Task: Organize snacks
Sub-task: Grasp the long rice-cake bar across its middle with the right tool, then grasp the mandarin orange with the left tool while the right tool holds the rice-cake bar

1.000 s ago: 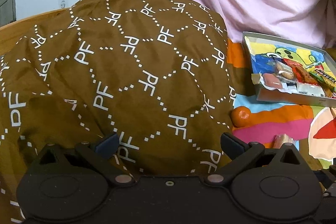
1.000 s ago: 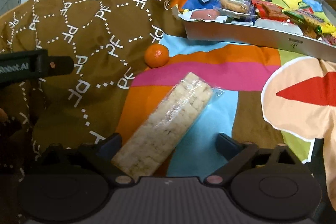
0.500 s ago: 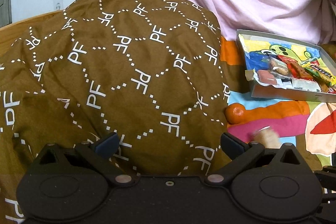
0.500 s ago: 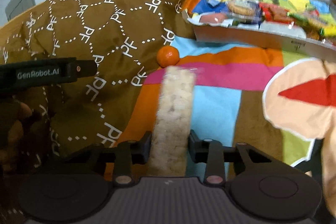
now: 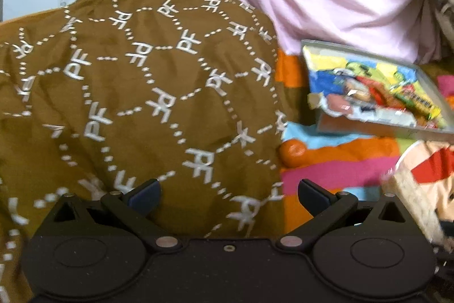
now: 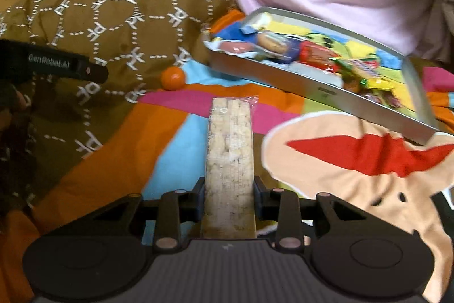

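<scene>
Right wrist view: the wrapped rice cracker bar (image 6: 229,161) is clamped lengthwise in the right gripper (image 6: 228,196), lifted clear of the striped blanket (image 6: 176,138), probably for carrying to the snack tray (image 6: 298,81) beyond it and to the right. A mandarin (image 6: 173,78) lies left of the tray. The left gripper (image 5: 228,189) hangs apart, empty, over the brown cloth (image 5: 147,93).

We see our left gripper (image 5: 228,190) matte black with blue-grey finger pads (image 5: 144,190), silver pivot screws, and white "GenRobot.AI" lettering along its side
</scene>
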`<state>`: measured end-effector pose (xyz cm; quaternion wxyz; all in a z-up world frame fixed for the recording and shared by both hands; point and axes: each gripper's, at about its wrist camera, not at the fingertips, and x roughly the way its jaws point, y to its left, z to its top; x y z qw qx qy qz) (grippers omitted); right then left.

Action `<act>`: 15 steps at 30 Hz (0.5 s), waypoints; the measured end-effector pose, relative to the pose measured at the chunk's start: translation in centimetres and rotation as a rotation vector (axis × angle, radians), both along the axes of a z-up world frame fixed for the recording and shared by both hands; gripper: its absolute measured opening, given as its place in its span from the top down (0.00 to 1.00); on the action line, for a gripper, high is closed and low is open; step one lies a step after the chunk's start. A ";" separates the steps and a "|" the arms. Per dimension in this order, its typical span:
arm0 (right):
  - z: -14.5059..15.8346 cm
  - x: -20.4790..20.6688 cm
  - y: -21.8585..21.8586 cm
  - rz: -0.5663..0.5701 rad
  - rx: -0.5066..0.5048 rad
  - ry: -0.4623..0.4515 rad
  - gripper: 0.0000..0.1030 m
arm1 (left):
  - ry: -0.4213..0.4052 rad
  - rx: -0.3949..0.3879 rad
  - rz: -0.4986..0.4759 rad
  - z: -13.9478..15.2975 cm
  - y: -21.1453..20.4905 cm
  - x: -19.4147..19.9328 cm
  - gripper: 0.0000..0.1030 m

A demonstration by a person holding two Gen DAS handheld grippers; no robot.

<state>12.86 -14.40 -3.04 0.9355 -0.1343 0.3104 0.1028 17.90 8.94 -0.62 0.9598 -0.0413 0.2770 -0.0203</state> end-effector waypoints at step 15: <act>-1.6 0.4 -1.0 -0.035 0.051 0.009 0.65 | -0.072 0.040 -0.141 -1.3 -4.8 6.1 0.01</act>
